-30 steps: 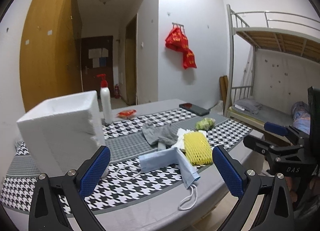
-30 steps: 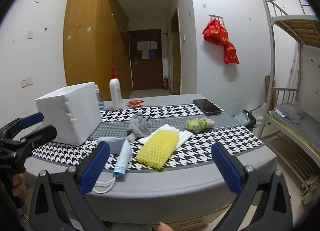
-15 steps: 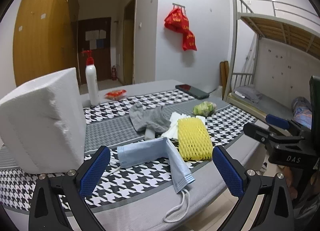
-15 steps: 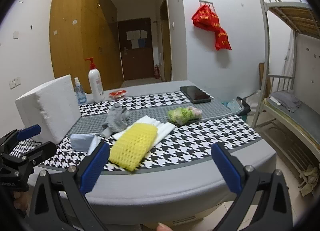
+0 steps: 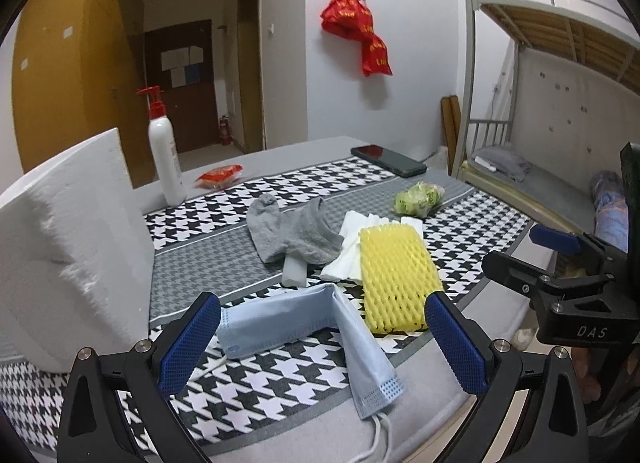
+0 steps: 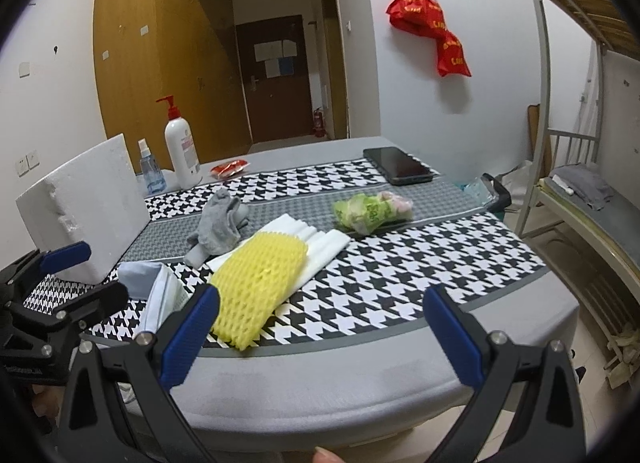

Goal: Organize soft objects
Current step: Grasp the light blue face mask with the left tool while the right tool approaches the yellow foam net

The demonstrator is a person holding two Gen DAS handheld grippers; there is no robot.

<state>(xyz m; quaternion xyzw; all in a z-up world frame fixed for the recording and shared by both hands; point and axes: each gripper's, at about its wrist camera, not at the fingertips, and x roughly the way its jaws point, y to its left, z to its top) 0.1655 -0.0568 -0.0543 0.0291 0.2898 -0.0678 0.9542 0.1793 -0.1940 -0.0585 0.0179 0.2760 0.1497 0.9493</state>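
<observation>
Left wrist view: the left gripper (image 5: 320,337), jaws wide apart, hovers at a folded blue face mask (image 5: 304,319) beside the yellow foam net (image 5: 394,275) (grey sock (image 5: 296,233) behind). Right wrist view: the right gripper (image 6: 320,337) gapes empty at the table edge (image 6: 320,375); the net lies just ahead.

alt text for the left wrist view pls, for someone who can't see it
The open left gripper hovers over a folded blue face mask at the near edge of a houndstooth-covered table. Beyond lie a yellow foam net, a grey sock and a white foam box.
</observation>
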